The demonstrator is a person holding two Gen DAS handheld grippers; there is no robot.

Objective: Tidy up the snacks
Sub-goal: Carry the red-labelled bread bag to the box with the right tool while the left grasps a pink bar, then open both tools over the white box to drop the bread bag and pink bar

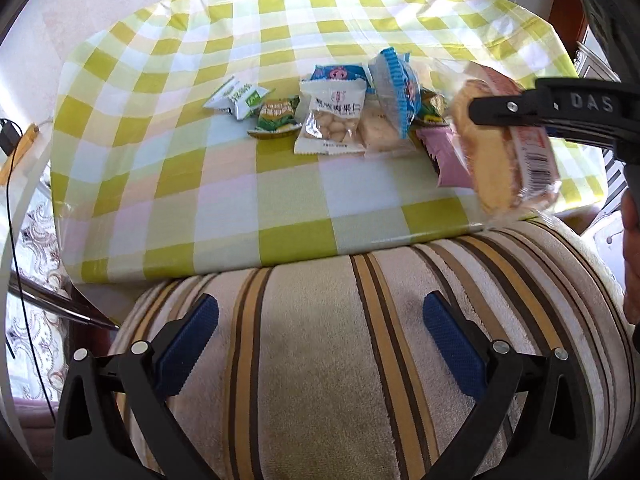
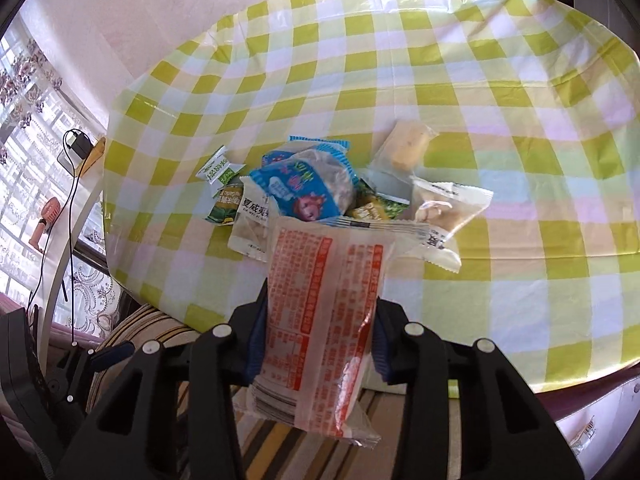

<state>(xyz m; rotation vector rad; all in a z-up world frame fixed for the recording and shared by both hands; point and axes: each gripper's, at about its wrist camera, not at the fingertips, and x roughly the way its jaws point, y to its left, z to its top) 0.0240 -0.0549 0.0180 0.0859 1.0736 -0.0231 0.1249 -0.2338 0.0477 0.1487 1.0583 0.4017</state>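
Our right claw is clamped on a red-printed bread packet, holding it in the air near the bench's front edge, just beside the snack pile. Our left claw stands apart, gripping nothing, above a striped cushion. In the pile, a blue cartoon wrapper lies on top of a white nut pouch and green packets on the green checked cloth.
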